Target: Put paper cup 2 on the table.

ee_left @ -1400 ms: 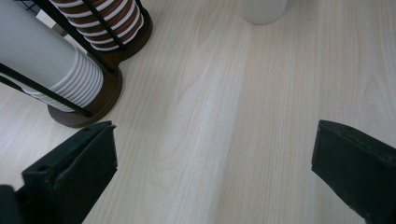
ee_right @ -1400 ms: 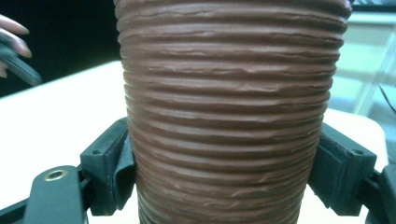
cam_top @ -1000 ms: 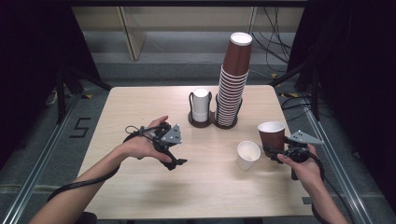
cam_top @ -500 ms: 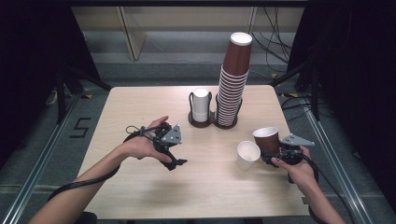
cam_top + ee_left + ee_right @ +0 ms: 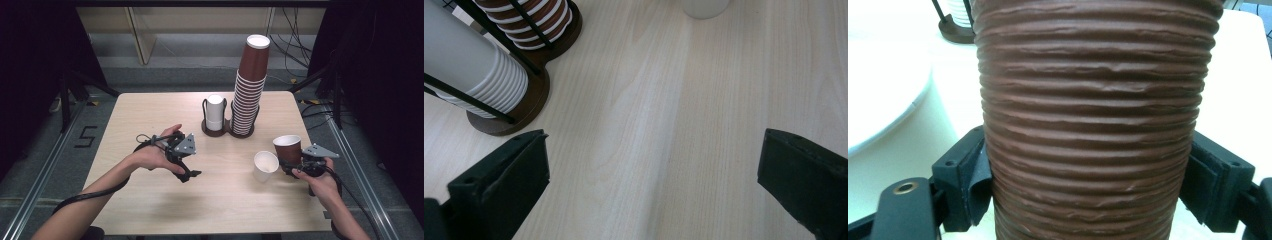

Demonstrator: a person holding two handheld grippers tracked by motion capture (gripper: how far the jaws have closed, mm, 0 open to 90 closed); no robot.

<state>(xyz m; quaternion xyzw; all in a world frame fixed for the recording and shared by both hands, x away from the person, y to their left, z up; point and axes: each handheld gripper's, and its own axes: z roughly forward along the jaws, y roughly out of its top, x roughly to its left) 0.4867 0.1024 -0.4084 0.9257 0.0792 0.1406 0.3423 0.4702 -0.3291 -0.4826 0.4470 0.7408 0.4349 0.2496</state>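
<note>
At lower right, the right gripper (image 5: 292,166), jaws clamped on a brown ribbed cup (image 5: 287,150), could topple the adjacent white cup (image 5: 264,165); left gripper (image 5: 187,170) jaws apart.

We are in a lab-style recording bay, not a home or shop. A pale wooden table (image 5: 150,200) stands alone on grey flooring, with black curtains (image 5: 30,75) closing off both sides. Metal floor rails (image 5: 47,165) run past the table's left and right edges; a "5" marking (image 5: 85,136) sits on the floor off its left edge. Loose cables (image 5: 295,45) and stand legs (image 5: 65,97) lie beyond the far edge.
</note>
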